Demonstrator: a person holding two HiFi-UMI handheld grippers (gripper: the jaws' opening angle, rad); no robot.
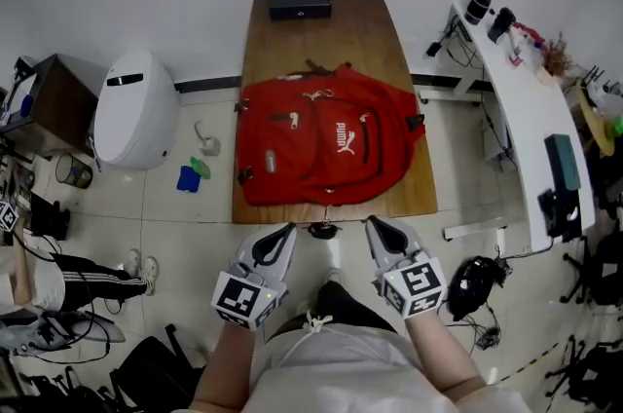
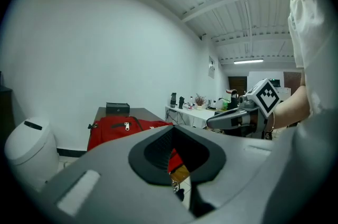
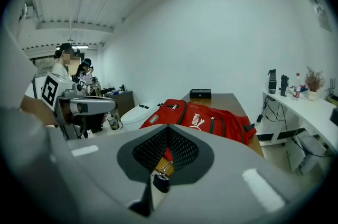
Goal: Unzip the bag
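Note:
A red backpack (image 1: pixel 326 143) with a white logo lies flat on the wooden table (image 1: pixel 370 31), its zippers closed. It also shows beyond the jaws in the left gripper view (image 2: pixel 121 130) and the right gripper view (image 3: pixel 211 120). A small black tag on a clip (image 1: pixel 322 230) hangs at the table's front edge. My left gripper (image 1: pixel 285 230) and right gripper (image 1: pixel 375 224) hover just short of that edge, side by side, clear of the bag. Both are shut with nothing in them; their pads meet in the left gripper's (image 2: pixel 174 157) and right gripper's (image 3: pixel 166 157) own views.
A black box (image 1: pixel 300 2) sits at the table's far end. A white rounded bin (image 1: pixel 136 109) stands on the floor to the left, with blue and green items (image 1: pixel 192 175) beside it. A white desk (image 1: pixel 531 109) with bottles runs along the right. People (image 3: pixel 68 62) stand far left.

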